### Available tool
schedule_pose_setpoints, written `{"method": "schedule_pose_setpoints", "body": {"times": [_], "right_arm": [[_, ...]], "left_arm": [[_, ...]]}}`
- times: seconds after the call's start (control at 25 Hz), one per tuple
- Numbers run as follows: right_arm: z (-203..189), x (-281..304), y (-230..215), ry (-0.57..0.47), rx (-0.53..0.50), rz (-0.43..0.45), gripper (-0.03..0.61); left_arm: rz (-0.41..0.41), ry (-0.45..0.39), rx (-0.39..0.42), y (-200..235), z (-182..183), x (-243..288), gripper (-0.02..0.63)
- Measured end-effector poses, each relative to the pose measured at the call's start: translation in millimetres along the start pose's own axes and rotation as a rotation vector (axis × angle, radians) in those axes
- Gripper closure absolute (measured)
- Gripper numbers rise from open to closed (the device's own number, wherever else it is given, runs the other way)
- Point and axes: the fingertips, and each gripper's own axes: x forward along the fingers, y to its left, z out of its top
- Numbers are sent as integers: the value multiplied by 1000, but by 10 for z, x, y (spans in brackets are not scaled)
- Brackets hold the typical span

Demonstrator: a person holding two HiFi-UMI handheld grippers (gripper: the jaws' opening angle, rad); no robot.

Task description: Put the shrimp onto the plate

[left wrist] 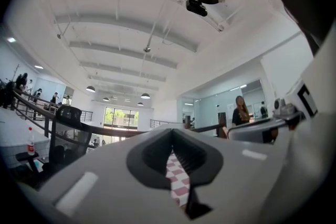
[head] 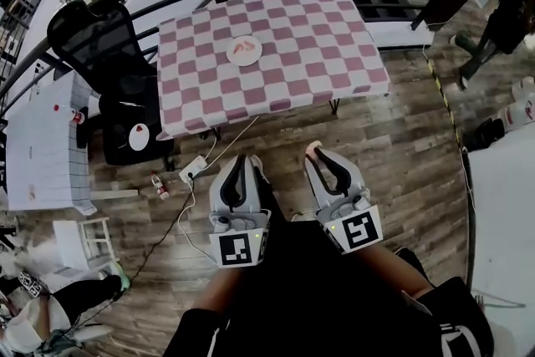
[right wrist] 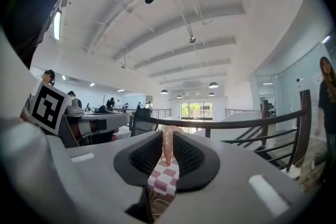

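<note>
Evidently had the shrimp (right wrist: 167,147) pinched in the right gripper (head: 315,155), pads closed narrow on its pale pink body, one end poking out past the tips. Carried the left gripper (head: 240,161) closed and empty, with only a sliver of the checked cloth (head: 318,38) showing through the slit between its pads. Stood well back from the table, both grippers low over the wooden floor (head: 401,146), the plate (head: 231,56) far ahead near the middle of the cloth. Could not identify the red shapes on that plate for sure: possibly more shrimp, possibly a print.

Judged the shrimp light, soft and a little rubbery, likely slick along its curved surface. Looked more apt to squirm or pivot out of a hard squeeze than to break. Appeared to be taken across the thicker midsection, flat sides against the ribbed pads, seemingly the sound place for it. Would probably have swung loose if taken by a thin end. Seemed to call for modest pressure only, then a low release over the plate's centre to avoid a bounce or a slide off the rim.
</note>
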Motion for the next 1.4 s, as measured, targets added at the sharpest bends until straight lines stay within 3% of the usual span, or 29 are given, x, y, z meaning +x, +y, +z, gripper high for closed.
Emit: {"method": "schedule_pose_setpoints", "body": {"times": [0.36,0.6,0.84,1.4], "right_arm": [[-41,1263,-167,84,-37,28,517],[153,2100,-236,86,-26,29,517],[221,2793,-343,101,-15,22,517],[145,3721,-351,133,10,27,517]], "left_arm": [[-8,82,-79,703,-352,903,606],[0,90,-117,1242,-392,1414,605],[-3,107,-100,1708,-449,1827,604],[6,143,-96,2410,-605,2339,606]]}}
